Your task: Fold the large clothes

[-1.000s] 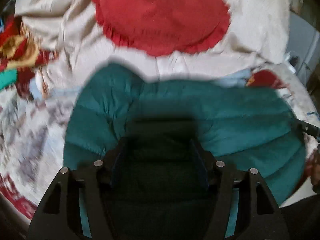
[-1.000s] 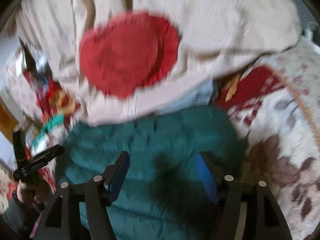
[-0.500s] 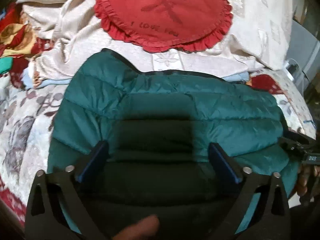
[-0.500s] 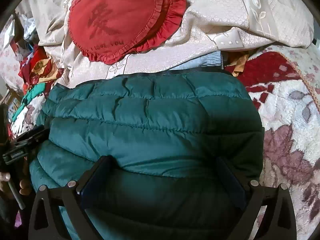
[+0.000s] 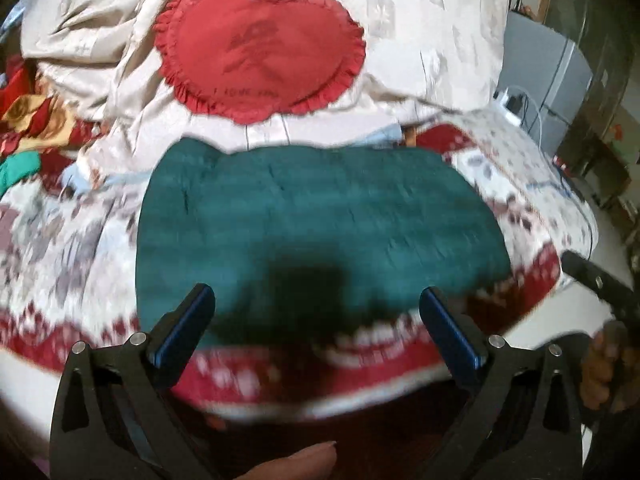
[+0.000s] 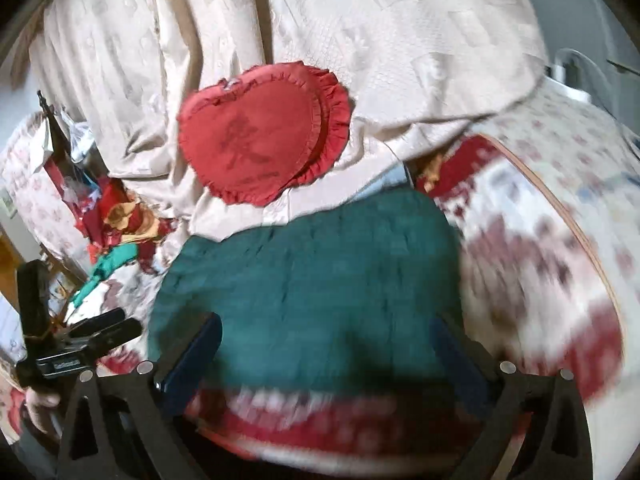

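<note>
Two sets of tongs, both spread wide and empty: left gripper (image 5: 316, 312) and right gripper (image 6: 326, 344), above the near edge of the patterned red-and-white bed blanket (image 5: 68, 240), touching nothing. One folded teal quilted puffer jacket (image 5: 320, 224) flat mid-bed. One red heart-shaped frilled cushion (image 5: 260, 60) behind it on cream bedding (image 5: 420, 20). Second cushion beneath visible only from the right wrist. Grey cabinet (image 5: 544, 80) seen clearly only from the left.

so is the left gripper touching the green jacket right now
Apart. In the left wrist view the left gripper stands open and pulled back, its fingertips clear of the folded green jacket.
</note>
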The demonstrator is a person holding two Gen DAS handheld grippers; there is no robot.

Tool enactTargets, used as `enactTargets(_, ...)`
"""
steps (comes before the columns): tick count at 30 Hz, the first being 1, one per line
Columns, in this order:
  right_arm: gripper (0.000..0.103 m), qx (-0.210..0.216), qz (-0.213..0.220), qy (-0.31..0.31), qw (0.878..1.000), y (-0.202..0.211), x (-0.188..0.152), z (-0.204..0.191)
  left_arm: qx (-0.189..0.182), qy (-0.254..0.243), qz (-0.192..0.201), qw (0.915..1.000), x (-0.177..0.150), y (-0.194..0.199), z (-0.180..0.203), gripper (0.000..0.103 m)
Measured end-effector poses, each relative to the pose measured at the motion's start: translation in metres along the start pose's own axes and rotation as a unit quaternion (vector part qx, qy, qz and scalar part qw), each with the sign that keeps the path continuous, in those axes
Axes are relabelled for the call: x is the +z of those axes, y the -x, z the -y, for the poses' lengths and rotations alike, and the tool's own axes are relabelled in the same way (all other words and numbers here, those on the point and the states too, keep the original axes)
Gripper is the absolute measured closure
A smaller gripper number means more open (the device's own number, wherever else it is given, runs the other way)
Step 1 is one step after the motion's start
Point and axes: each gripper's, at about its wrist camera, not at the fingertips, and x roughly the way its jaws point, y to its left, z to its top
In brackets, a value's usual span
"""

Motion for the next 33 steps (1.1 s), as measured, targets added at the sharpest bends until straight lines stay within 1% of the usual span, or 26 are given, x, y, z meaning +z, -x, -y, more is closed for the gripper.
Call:
enactTargets(3,0.000,-0.015,-0.024,0.013,1.000,0.030,-0.041,-0.009,0.018,0.026,-0.021,0.9993,-0.029,0.001,0.011,0.001)
enactTargets(4,0.000,-0.016,-0.032,0.019,0.999,0.036,-0.052,-0.014,0.019,0.028,-0.025,0.9991,-0.035,0.000,0.013,0.001)
enactTargets(6,0.000,-0.033,-0.039,0.035,0.998,0.048,-0.071,-0.020,0.027,0.028,-0.028,0.9989,-0.049,0.001,0.017,0.001)
enactTargets(8,0.000,-0.055,-0.037,0.060,0.996,0.058,-0.085,-0.029,0.032,0.036,-0.035,0.9982,-0.058,0.002,0.016,0.001)
enactTargets(10,0.000,-0.083,-0.036,0.071,0.993,0.059,-0.091,-0.031,0.037,0.038,-0.034,0.9980,-0.064,0.008,0.017,0.001)
enactTargets(13,0.000,-0.133,-0.039,0.093,0.986,0.058,-0.096,-0.040,0.041,0.041,-0.013,0.9982,-0.067,0.024,0.015,0.001)
enactTargets(14,0.000,-0.140,-0.035,0.102,0.984,0.060,-0.097,-0.045,0.042,0.041,-0.006,0.9983,-0.066,0.029,0.013,0.001)
enactTargets(17,0.000,-0.130,-0.025,0.114,0.985,0.065,-0.098,-0.058,0.044,0.045,0.011,0.9980,-0.066,0.039,0.008,0.001)
enactTargets(19,0.000,-0.134,-0.018,0.127,0.983,0.068,-0.099,-0.067,0.040,0.053,0.013,0.9977,-0.066,0.042,0.003,0.001)
enactTargets(23,0.000,-0.141,-0.021,0.153,0.978,0.064,-0.102,-0.082,0.040,0.055,0.019,0.9975,-0.066,0.045,0.002,0.001)
enactTargets(33,0.000,-0.144,-0.020,0.160,0.976,0.065,-0.103,-0.091,0.039,0.047,0.022,0.9979,-0.067,0.048,0.004,0.001)
